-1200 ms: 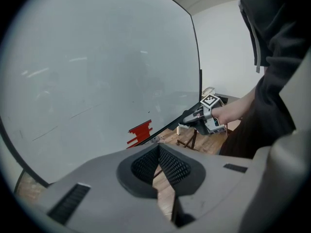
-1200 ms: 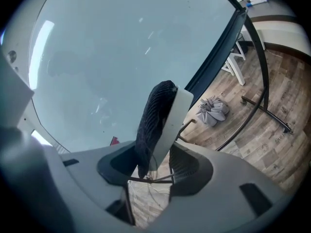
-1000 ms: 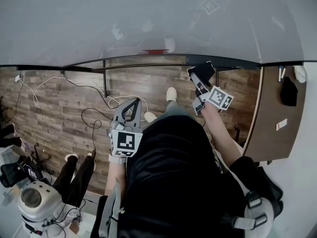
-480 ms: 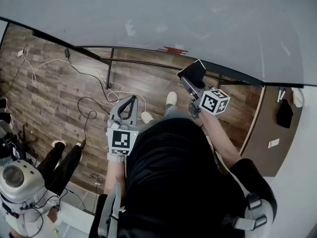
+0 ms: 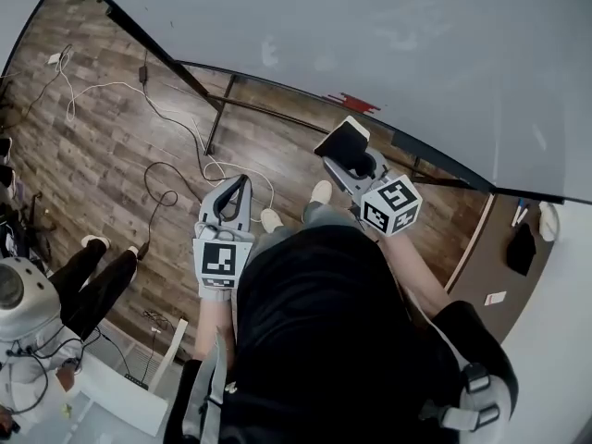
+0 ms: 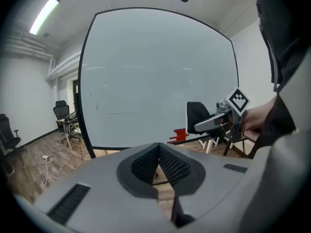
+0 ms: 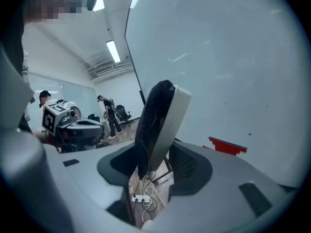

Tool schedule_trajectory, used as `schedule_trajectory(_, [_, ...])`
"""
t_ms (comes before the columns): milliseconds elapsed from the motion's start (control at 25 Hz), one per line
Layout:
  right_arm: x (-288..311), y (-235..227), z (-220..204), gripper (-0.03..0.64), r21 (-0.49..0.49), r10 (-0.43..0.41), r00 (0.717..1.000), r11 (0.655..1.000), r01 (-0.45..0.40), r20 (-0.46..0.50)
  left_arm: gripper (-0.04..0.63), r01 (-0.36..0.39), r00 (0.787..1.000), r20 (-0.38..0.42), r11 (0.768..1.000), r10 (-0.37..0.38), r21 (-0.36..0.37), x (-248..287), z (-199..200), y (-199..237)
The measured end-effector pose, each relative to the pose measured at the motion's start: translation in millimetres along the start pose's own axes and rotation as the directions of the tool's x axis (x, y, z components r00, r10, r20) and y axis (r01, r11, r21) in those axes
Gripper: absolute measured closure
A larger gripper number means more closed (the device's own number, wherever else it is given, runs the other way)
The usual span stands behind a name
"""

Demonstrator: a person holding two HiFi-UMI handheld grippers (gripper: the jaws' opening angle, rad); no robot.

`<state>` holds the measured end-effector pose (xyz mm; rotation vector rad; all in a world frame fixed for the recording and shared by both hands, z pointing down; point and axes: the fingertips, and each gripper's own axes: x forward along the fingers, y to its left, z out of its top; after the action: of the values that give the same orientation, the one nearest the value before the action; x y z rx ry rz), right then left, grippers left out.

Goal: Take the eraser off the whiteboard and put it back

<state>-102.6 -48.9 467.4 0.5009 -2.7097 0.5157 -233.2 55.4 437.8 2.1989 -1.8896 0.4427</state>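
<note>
The eraser (image 5: 342,146), black felt with a white back, is clamped upright in my right gripper (image 5: 351,162), just below the whiteboard (image 5: 370,35). In the right gripper view the eraser (image 7: 158,125) stands between the pads of the right gripper (image 7: 158,160), with the whiteboard (image 7: 228,62) close on the right. My left gripper (image 5: 239,185) hangs lower to the left, shut and empty. In the left gripper view the left gripper (image 6: 158,148) has its tips touching, and the right gripper (image 6: 217,122) holds the eraser (image 6: 197,114) before the whiteboard (image 6: 155,72).
A red item (image 6: 179,135) sits at the board's lower edge. Cables (image 5: 176,132) trail over the wood floor. A seated person's legs (image 5: 97,280) and a white device (image 5: 18,303) are at the left. A wooden desk (image 5: 504,248) stands at the right. Office chairs (image 6: 63,115) stand beyond the board's left.
The right gripper has rolled and risen with the eraser still in it. The left gripper has shifted a little and stays shut. The head view has swung, tilting the board.
</note>
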Motion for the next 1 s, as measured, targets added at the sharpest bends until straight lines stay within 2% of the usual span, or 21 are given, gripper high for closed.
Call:
schedule_trajectory(160, [8, 32, 15, 0.424, -0.117, 0.049, 0.999, 0.992, -0.05, -0.01, 0.589, -0.039, 0.999, 0.016, 0.999, 0.039, -0.017, -11, 0, 14])
schedule_trajectory(480, [18, 71, 43, 0.423, -0.256, 0.104, 0.995, 0.961, -0.1, 0.001, 0.589, -0.091, 0.994, 0.061, 0.994, 0.095, -0.062, -28, 8, 34])
schedule_trajectory(640, [21, 81, 53, 0.423, -0.33, 0.116, 0.993, 0.938, -0.11, -0.002, 0.589, -0.101, 0.993, 0.061, 0.993, 0.105, -0.06, -29, 8, 38])
schedule_trajectory(840, [25, 91, 57, 0.423, -0.388, 0.12, 0.993, 0.915, -0.11, 0.002, 0.589, -0.108, 0.99, 0.08, 0.993, 0.112, -0.047, -31, 15, 45])
schedule_trajectory(1000, [26, 91, 58, 0.423, -0.395, 0.123, 0.992, 0.912, -0.111, 0.006, 0.589, -0.106, 0.99, 0.09, 0.994, 0.109, -0.034, -29, 21, 46])
